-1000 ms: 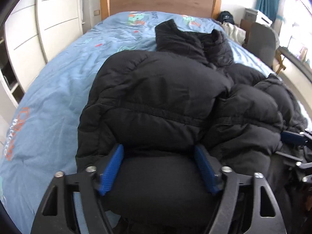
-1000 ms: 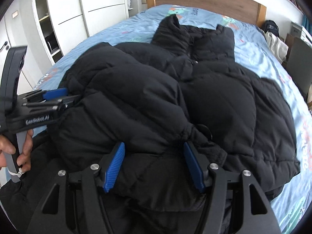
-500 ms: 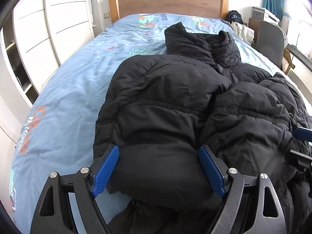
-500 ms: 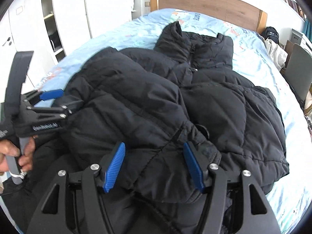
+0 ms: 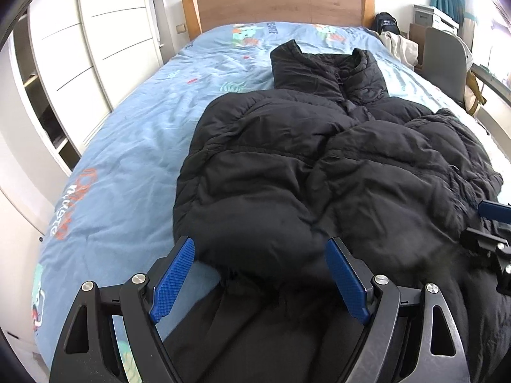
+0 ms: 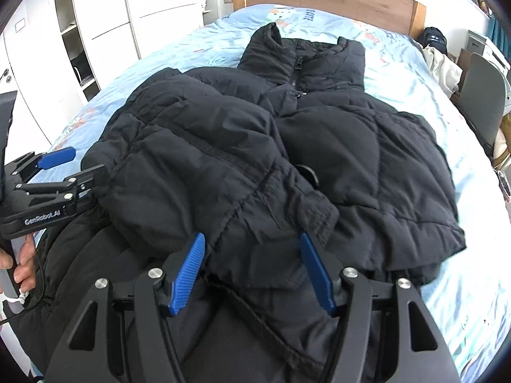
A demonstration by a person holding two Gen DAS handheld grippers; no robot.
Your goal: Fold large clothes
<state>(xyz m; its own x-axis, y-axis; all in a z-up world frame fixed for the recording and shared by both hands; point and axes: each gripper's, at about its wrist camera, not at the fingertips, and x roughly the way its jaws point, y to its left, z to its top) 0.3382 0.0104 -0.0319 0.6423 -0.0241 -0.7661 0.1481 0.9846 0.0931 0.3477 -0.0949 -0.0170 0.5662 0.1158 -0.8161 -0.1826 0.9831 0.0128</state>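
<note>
On the blue bedspread [image 5: 134, 146] lies a black puffer jacket [image 6: 287, 146], sleeves folded inward.

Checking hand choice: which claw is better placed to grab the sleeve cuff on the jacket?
Right, likely: right claw stands open just before the cuff; left claw sits at the far edge of the jacket.

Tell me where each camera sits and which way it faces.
Left wrist: rides the left gripper, angled down along the bed toward the headboard, over the jacket; its own fingers show, plus the right gripper at the right edge.
Right wrist: rides the right gripper, same heading; its fingers, the left gripper and the hand holding it show at left.
Shared: jacket, bed, headboard, each other's gripper.
</note>
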